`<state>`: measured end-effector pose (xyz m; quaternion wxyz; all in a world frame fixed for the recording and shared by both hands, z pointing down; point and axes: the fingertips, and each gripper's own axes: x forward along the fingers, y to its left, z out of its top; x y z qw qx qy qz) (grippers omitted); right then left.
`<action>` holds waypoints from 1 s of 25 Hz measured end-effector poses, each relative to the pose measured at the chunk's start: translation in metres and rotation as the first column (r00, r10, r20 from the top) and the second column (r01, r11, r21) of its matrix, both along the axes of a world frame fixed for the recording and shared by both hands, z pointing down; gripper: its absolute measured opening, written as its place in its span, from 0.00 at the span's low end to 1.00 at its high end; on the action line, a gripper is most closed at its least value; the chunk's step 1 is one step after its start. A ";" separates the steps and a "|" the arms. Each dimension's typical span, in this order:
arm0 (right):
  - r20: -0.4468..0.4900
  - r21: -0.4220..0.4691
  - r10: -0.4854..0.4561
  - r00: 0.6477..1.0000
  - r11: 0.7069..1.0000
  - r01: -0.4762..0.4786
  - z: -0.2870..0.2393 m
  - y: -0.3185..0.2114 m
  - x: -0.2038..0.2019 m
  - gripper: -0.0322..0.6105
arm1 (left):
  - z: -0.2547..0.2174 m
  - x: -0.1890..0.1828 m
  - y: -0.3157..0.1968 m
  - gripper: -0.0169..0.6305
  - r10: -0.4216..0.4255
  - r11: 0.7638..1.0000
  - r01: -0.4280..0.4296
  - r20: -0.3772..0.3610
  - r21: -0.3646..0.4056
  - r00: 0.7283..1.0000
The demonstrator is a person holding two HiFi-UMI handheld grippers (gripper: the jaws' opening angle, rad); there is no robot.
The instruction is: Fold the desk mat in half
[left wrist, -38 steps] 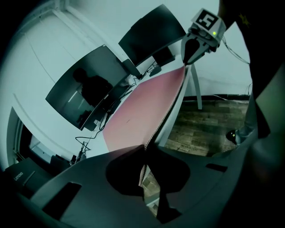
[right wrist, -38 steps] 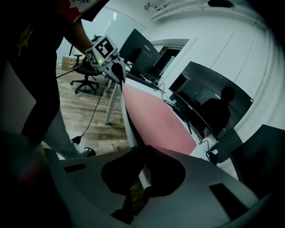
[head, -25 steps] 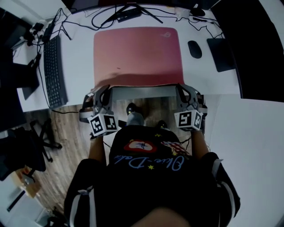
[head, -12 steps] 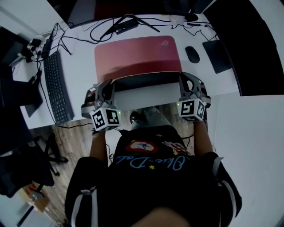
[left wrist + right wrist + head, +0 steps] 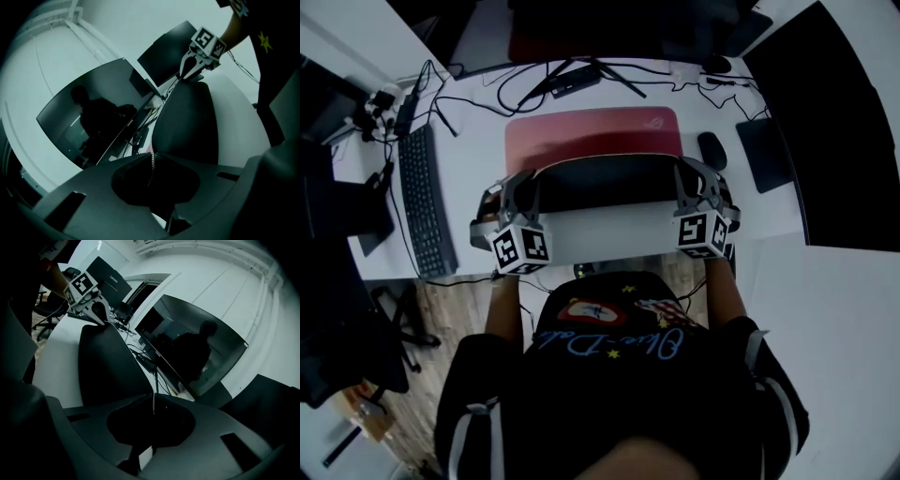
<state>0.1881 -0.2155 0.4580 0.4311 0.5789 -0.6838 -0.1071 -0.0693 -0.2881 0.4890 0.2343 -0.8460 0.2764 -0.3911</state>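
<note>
The desk mat lies on the white desk point(image 5: 609, 236), and its red top point(image 5: 591, 136) shows at the far half. Its near half is lifted and curled over, so the black underside point(image 5: 600, 180) faces me. My left gripper point(image 5: 529, 180) is shut on the mat's left near corner. My right gripper point(image 5: 682, 173) is shut on the right near corner. In the left gripper view the jaws point(image 5: 152, 158) pinch the thin edge of the black sheet point(image 5: 187, 122), with the other gripper point(image 5: 194, 61) at its far end. The right gripper view mirrors this: jaws point(image 5: 153, 400), sheet point(image 5: 108, 366), the left gripper point(image 5: 91, 298).
A black keyboard point(image 5: 427, 202) lies left of the mat. A mouse point(image 5: 712, 150) and a dark pad point(image 5: 766, 150) lie to its right. Cables and a monitor stand point(image 5: 572, 80) sit behind the mat. A large curved monitor point(image 5: 93, 122) stands at the desk's back.
Both grippers have moved up and away from the person, carrying the mat's near edge over the desk. The black underside now shows and less of the red top is visible.
</note>
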 end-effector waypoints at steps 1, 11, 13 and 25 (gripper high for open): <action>0.000 -0.003 -0.007 1.000 1.000 0.007 0.001 -0.008 0.002 0.07 | 0.002 0.001 -0.007 0.05 -0.011 1.000 0.011 0.005 -0.009 1.000; 0.013 -0.036 -0.046 0.999 0.998 0.046 0.020 -0.084 0.020 0.07 | 0.021 0.018 -0.073 0.05 -0.083 0.996 0.085 0.055 -0.028 0.995; 0.014 -0.053 -0.049 0.999 0.997 0.049 0.028 -0.094 0.024 0.07 | 0.027 0.021 -0.084 0.05 -0.087 0.995 0.090 0.072 -0.034 0.994; -0.005 -0.154 -0.068 0.998 0.986 0.066 0.076 -0.135 0.037 0.07 | 0.067 0.035 -0.125 0.06 -0.106 0.989 0.120 0.158 -0.085 0.982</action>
